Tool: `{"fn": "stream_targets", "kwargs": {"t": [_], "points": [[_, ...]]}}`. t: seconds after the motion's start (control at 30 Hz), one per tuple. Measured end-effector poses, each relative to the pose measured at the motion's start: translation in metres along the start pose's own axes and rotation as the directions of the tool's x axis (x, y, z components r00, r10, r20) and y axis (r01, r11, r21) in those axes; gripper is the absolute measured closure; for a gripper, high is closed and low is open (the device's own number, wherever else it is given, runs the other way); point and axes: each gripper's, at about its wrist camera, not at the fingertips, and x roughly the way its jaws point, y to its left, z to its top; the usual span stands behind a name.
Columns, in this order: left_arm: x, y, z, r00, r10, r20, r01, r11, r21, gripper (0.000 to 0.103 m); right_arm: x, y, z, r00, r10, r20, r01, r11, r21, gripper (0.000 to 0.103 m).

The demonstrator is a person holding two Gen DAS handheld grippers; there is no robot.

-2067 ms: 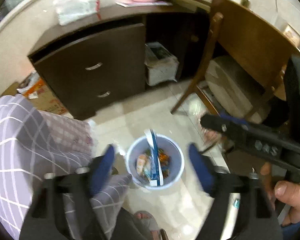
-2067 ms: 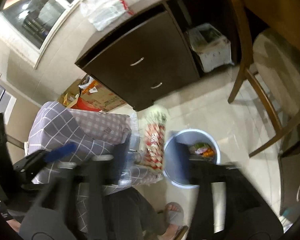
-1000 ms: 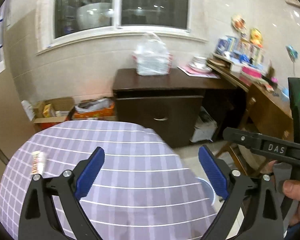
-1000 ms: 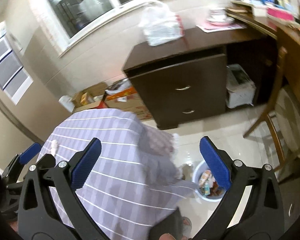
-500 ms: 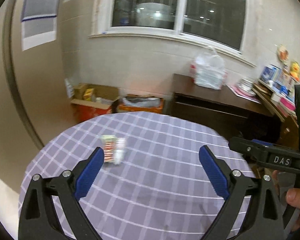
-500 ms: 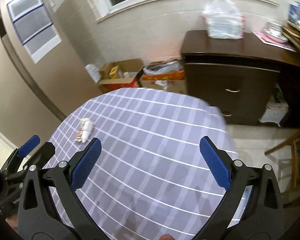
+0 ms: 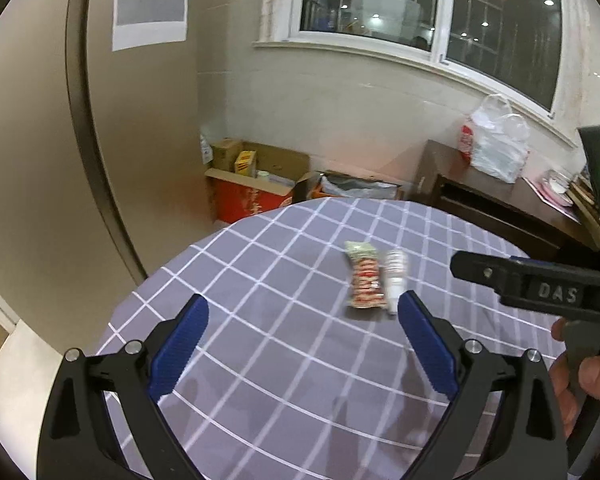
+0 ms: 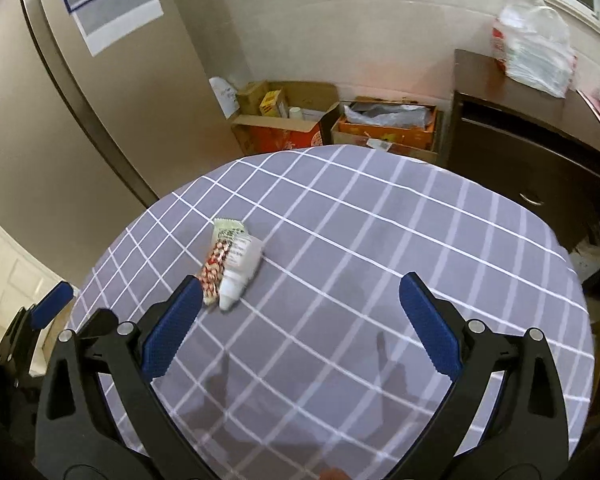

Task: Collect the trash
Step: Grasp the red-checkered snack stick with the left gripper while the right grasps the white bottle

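A red and white snack wrapper (image 7: 363, 281) and a small white squeeze tube (image 7: 394, 278) lie side by side on the round table with the purple checked cloth (image 7: 284, 344). Both show in the right wrist view too, the wrapper (image 8: 219, 259) left of the tube (image 8: 240, 267). My left gripper (image 7: 302, 334) is open and empty above the table, the trash just ahead of its right finger. My right gripper (image 8: 300, 316) is open and empty, the trash by its left finger. The right gripper's body (image 7: 540, 292) shows at the right of the left wrist view.
Cardboard boxes (image 8: 284, 120) stand on the floor beyond the table against the wall. A dark wooden cabinet (image 8: 532, 152) with a white plastic bag (image 8: 534, 50) on top is at the right. A door (image 7: 32, 152) is on the left.
Both grippers have swung up from the bin on the floor and to the left over the table. The wrapper and tube have come closer in both views. Both grippers stay open.
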Motion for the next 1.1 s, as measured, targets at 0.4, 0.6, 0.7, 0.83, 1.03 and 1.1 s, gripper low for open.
{"fn": "stream_targets", "kwargs": {"t": [0.4, 0.6, 0.7, 0.83, 1.03, 1.1], "points": [[0.029, 0.018, -0.007, 0.999, -0.016, -0.051, 0.013, 0.998, -0.063, 0.009, 0.063, 0.030, 0.011, 0.997, 0.014, -0.076, -0.020, 0.996, -0.084, 0.060], [0.031, 0.008, -0.004, 0.999, -0.004, -0.049, 0.003, 1.000, -0.023, 0.009, 0.053, 0.022, -0.001, 0.997, 0.043, -0.063, -0.049, 0.995, -0.089, 0.069], [0.032, 0.001, 0.000, 0.999, -0.009, -0.046, 0.010, 1.000, 0.003, 0.009, 0.040, 0.010, -0.004, 0.997, 0.057, -0.042, -0.060, 0.996, -0.069, 0.069], [0.049, -0.020, 0.006, 0.996, -0.007, -0.087, 0.013, 0.997, 0.070, 0.009, 0.014, -0.009, -0.010, 0.997, 0.081, -0.007, -0.081, 0.996, -0.045, 0.069], [0.081, -0.046, 0.018, 0.991, 0.012, -0.134, 0.009, 0.988, 0.154, 0.009, -0.020, -0.038, -0.021, 0.994, 0.101, 0.036, -0.101, 0.995, -0.007, 0.069], [0.090, -0.049, 0.022, 0.988, -0.002, -0.156, 0.026, 0.988, 0.153, 0.010, -0.029, -0.047, -0.024, 0.994, 0.098, 0.048, -0.098, 0.995, 0.004, 0.069]]}}
